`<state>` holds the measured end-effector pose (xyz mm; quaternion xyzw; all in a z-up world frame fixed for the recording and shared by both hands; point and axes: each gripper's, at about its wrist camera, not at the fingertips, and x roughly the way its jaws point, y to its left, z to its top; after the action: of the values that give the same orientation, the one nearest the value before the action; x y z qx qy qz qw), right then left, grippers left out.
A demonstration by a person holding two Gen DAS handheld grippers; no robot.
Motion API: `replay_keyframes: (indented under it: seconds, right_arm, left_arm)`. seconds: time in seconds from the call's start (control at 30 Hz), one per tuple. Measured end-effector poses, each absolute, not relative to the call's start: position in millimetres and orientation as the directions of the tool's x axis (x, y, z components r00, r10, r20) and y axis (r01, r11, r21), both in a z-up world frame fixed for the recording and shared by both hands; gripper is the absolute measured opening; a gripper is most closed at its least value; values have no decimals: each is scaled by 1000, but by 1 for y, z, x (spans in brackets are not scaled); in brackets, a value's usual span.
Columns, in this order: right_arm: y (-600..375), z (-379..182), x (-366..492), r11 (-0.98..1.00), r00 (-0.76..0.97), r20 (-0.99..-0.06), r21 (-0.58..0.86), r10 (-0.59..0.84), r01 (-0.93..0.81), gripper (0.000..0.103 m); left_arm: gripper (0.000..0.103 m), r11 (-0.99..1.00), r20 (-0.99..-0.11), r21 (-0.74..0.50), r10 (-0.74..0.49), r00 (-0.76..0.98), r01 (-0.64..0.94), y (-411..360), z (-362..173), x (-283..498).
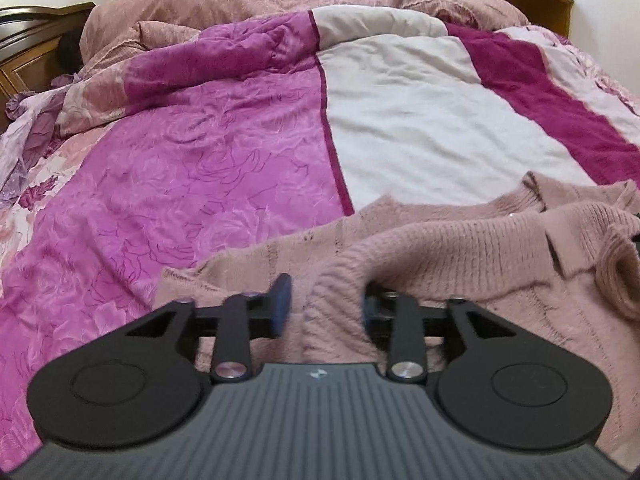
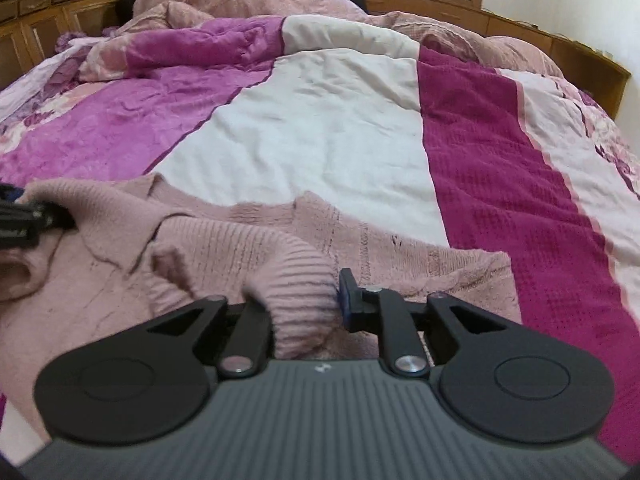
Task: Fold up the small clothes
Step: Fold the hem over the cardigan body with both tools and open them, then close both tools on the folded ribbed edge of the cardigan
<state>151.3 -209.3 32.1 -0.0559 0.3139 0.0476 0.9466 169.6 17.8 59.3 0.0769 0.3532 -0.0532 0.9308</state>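
Pink sweater (image 1: pixel 460 264) lies rumpled on quilt (image 1: pixel 400 120), near edge of bed, straddling purple and white stripes. Left tongs (image 1: pixel 324 304) pinching one ribbed sleeve end, right tongs (image 2: pixel 304 300) pinching other.

Risks:
- knit thick and stretchy, could slip from pads on lift
- uneven pull skews fold
- collar (image 2: pixel 124 240) already bunched, may get trapped inside fold
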Motion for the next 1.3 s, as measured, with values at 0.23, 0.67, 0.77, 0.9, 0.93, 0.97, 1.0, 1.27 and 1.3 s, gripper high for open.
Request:
replay_keyframes:
  seconds: [0.23, 0.67, 0.77, 0.9, 0.93, 0.97, 1.0, 1.27, 1.3]
  right_arm:
    - [-215, 47, 139, 993, 807, -588, -47, 60, -108, 46]
    - [-230, 87, 75, 991, 876, -473, -44, 89, -125, 48]
    - [-222, 86, 66, 986, 881, -462, -71, 99, -148, 48]
    - [-213, 80, 61, 980, 872, -472, -79, 125, -184, 48]
    - [-211, 78, 61, 979, 870, -476, -79, 131, -190, 48]
    - [-209, 76, 61, 977, 867, -480, -78, 135, -196, 48]
    - [-208, 73, 62, 976, 862, -487, -74, 143, -204, 48]
    - [-199, 48, 75, 967, 818, -552, -79, 161, -244, 48]
    - [-198, 45, 77, 966, 814, -558, -79, 161, -245, 48]
  left_arm:
    - [53, 980, -663, 97, -67, 745, 175, 26, 85, 151]
    - [59, 974, -598, 63, -139, 790, 219, 38, 136, 75]
    - [59, 969, -604, 55, -159, 781, 240, 32, 131, 60]
    - [59, 959, -616, 71, -173, 768, 273, 19, 118, 47]
    - [59, 956, -622, 80, -172, 764, 281, 16, 114, 46]
    - [59, 955, -628, 88, -168, 760, 284, 13, 110, 46]
    - [59, 954, -634, 92, -165, 756, 285, 11, 107, 47]
    - [59, 942, -666, 141, -138, 733, 305, -4, 74, 73]
    - [59, 941, -663, 156, -124, 738, 299, -5, 69, 77]
